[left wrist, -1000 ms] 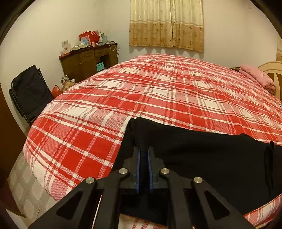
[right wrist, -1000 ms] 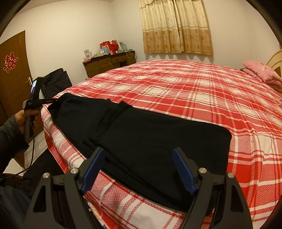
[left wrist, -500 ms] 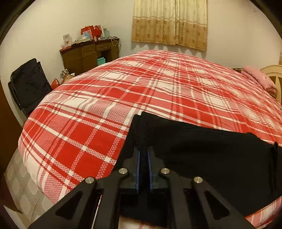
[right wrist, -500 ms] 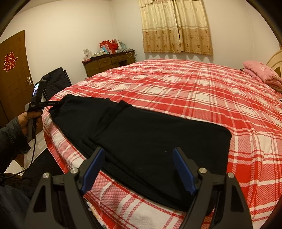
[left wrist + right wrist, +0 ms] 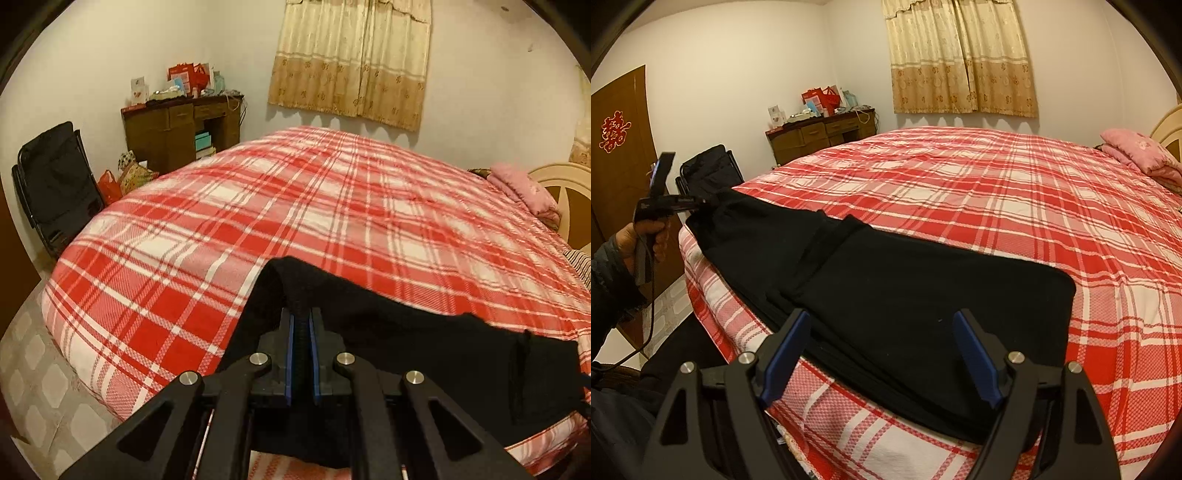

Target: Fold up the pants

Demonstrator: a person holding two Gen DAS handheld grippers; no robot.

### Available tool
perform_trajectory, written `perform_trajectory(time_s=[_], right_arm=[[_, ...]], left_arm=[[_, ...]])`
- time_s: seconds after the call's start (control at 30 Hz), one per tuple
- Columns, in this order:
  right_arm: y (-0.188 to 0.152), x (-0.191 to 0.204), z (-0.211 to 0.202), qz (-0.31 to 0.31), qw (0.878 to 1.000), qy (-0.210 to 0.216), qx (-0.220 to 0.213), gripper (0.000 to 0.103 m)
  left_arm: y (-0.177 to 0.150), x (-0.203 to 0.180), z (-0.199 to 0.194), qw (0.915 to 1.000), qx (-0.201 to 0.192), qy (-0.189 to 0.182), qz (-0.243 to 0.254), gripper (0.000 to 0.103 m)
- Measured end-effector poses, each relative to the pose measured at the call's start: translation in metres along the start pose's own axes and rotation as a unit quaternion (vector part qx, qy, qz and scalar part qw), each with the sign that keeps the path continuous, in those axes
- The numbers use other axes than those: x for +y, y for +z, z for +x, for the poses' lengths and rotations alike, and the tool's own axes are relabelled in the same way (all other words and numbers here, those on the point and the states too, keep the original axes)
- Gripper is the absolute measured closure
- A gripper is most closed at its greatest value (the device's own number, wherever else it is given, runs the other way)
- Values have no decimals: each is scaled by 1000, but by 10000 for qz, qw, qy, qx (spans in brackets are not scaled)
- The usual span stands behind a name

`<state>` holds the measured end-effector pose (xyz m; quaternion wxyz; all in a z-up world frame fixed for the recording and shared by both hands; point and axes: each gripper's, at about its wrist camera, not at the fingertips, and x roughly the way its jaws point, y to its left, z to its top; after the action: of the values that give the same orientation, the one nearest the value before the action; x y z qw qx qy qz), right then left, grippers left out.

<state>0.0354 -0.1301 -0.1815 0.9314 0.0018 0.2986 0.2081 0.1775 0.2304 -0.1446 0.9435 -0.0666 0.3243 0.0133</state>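
Left tongs [image 5: 300,332] clamped on pants [image 5: 905,291] cuff end, now lifted off bed [image 5: 332,206], fold starting; right tongs [image 5: 882,354] wide, empty

Black pants [image 5: 886,288] lie on the plaid bed [image 5: 997,192] (pink pillow [image 5: 1141,151] at its head).

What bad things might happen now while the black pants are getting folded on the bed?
1. The left tool pinches only the very end of the black pants, so the cloth might slip out when pulled.
2. The pants lie close to the near edge of the plaid bed; a tug could drag them off.
3. The right tool is open and holds nothing, so the wide end may bunch up as the far end comes over.
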Motion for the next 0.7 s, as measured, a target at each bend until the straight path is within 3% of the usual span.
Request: perform_trajectory(time_s=[0.23, 0.3, 0.5, 0.57, 0.7], right_arm=[[1, -1, -1, 4, 10000, 19, -18, 20], [1, -1, -1, 0, 10000, 19, -27, 20], [1, 3, -3, -59, 10000, 44, -60, 20], [1, 3, -3, -62, 10000, 47, -61, 20], [0, 4, -2, -65, 10000, 18, -31, 20]], left_arm=[[16, -25, -19, 9996, 40, -141, 223, 96], [18, -30, -19, 9993, 47, -7, 366, 96], [1, -4, 26, 9972, 457, 245, 544, 95], [-11, 10, 44, 9953, 614, 533, 527, 91], [-31, 37, 48, 9979, 485, 326, 275, 73]])
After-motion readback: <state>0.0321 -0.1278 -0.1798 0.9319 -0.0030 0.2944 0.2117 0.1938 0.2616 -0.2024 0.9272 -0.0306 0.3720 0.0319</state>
